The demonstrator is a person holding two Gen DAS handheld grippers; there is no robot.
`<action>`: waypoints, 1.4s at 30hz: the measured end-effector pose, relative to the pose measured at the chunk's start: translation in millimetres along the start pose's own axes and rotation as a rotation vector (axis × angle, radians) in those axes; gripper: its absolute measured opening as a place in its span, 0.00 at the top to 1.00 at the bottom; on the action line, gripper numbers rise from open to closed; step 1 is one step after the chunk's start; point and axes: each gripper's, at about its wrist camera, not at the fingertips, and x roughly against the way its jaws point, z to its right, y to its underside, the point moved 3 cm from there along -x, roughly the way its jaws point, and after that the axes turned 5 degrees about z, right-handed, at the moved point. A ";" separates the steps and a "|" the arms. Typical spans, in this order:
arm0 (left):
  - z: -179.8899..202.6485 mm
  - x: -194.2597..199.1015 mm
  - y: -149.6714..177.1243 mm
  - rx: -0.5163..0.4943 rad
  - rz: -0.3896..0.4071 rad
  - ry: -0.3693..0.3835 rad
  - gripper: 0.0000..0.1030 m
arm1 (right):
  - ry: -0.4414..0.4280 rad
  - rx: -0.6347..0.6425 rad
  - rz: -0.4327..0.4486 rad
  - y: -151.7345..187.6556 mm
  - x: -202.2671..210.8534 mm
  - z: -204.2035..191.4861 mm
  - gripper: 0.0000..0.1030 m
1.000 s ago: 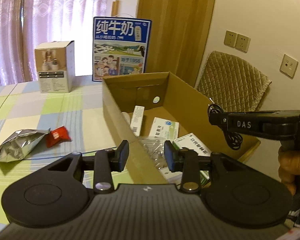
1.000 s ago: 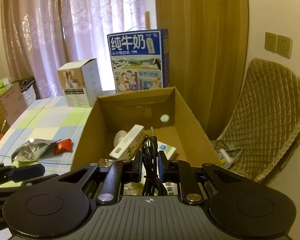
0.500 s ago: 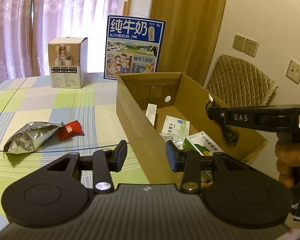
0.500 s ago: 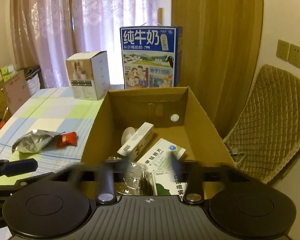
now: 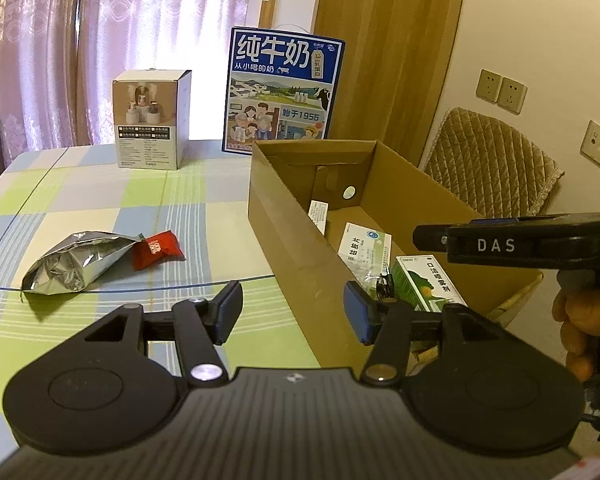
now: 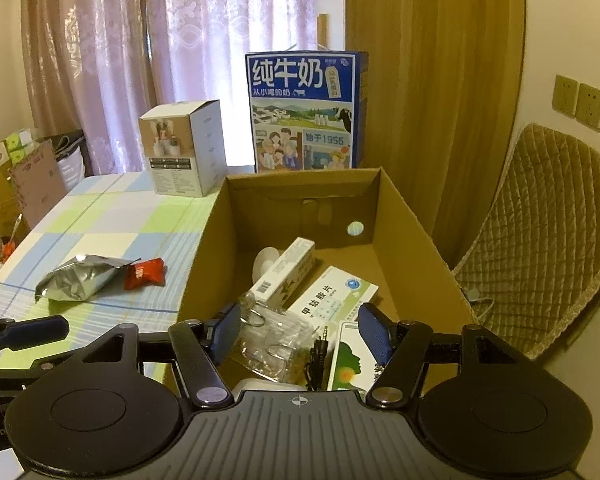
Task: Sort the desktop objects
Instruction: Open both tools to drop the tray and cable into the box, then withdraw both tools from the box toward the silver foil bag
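Jaws first: my right gripper [image 6: 298, 330] has them standing apart with nothing pinched, hovering over the near end of the cardboard box [image 6: 400, 216]. The black audio cable [image 6: 318, 354] lies loose in the box right below the gap between them, next to a clear plastic bag [image 6: 268, 336] and touching neither pad. On my left gripper [image 5: 292, 312] the jaws are opening up, empty too, with the box's near corner showing in the gap. Ahead of the right jaws the box holds a long white carton [image 6: 284, 276] propped at a tilt, a flat white and green medicine box [image 6: 332, 294] beside it, and a green box [image 6: 350, 364] partly behind my right pad. Off to the left of my left jaws, out on the checked desk [image 5: 100, 200], a crumpled silver foil bag [image 5: 74, 262] lies touching a small red packet [image 5: 158, 248]. Further back stand a white product box [image 5: 150, 120] and a blue milk carton [image 5: 284, 92]. My hand [image 5: 588, 320] on the right tool shows at the edge.
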 end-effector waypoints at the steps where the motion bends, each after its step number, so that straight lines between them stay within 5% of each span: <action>1: -0.8 1.8 -0.1 -0.003 0.001 -0.002 0.51 | -0.002 0.000 0.002 -0.4 1.9 -1.7 0.39; 12: -22.8 31.6 -4.7 -0.006 0.024 -0.042 0.48 | -0.033 0.022 0.037 -12.3 28.5 -34.4 0.29; 28: -103.3 94.4 3.6 -0.009 0.051 -0.166 0.18 | -0.196 0.112 0.023 0.5 38.8 -137.8 0.21; 36: -152.1 106.5 10.7 -0.090 0.024 -0.212 0.08 | -0.235 0.166 -0.043 23.3 10.9 -171.4 0.20; 42: -177.7 88.2 8.1 -0.223 -0.033 -0.172 0.05 | -0.264 0.252 -0.097 30.1 -20.6 -184.1 0.19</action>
